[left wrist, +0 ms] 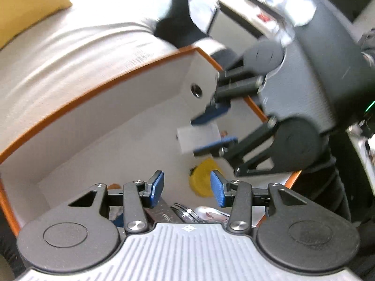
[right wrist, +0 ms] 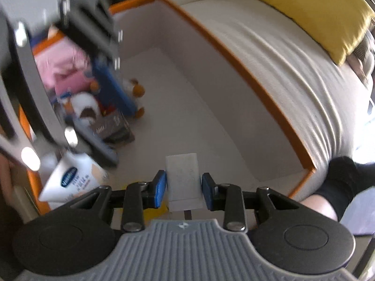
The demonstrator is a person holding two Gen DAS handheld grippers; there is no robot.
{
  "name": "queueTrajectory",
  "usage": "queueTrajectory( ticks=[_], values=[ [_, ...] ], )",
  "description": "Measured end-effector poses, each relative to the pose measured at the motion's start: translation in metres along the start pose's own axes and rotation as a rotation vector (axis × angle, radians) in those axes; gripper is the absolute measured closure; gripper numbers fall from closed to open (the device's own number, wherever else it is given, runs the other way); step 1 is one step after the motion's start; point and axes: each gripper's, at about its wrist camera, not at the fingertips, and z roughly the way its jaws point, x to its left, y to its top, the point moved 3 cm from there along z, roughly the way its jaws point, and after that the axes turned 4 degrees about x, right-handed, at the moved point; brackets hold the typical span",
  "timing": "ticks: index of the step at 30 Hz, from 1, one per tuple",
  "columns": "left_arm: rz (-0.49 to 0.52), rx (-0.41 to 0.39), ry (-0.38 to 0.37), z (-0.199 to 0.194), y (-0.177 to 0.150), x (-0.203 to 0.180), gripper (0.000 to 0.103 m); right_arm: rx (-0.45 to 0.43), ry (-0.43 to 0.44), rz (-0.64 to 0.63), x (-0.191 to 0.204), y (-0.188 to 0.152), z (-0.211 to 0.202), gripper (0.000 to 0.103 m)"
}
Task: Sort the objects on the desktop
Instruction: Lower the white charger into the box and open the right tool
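White block over the orange-rimmed bin; other items lying along one side.

The white block (right wrist: 183, 182), a plain rectangular box with faint print, is sitting between the blue pads of the right gripper (right wrist: 184, 188), long side pointing away, above the bin (right wrist: 246, 70) floor. The bin is showing white walls and an orange rim. A yellow round item (left wrist: 202, 180) is lying on the floor below the block. A white tube (right wrist: 72, 180) with a blue label, a dark box (right wrist: 112, 126), a small plush (right wrist: 136, 96) and pink packaging (right wrist: 63, 70) are lying clustered at one side, partly blurred.
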Motion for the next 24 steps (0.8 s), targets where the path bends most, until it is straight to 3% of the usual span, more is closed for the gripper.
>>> queueTrajectory(
  ticks=[9, 17, 24],
  values=[
    [-0.104, -0.121, 0.025, -0.025, -0.003, 0.007, 0.052, 0.15, 0.002, -0.16, 0.019, 0.0, 0.026, 0.068],
    [-0.13, -0.136, 0.021, -0.022, -0.011, 0.003, 0.052, 0.149, 0.127, -0.248, 0.04, -0.002, 0.022, 0.068],
    [-0.156, -0.143, 0.017, -0.024, -0.013, 0.007, 0.052, 0.13, 0.126, -0.256, 0.041, 0.0, 0.02, 0.068]
  ],
)
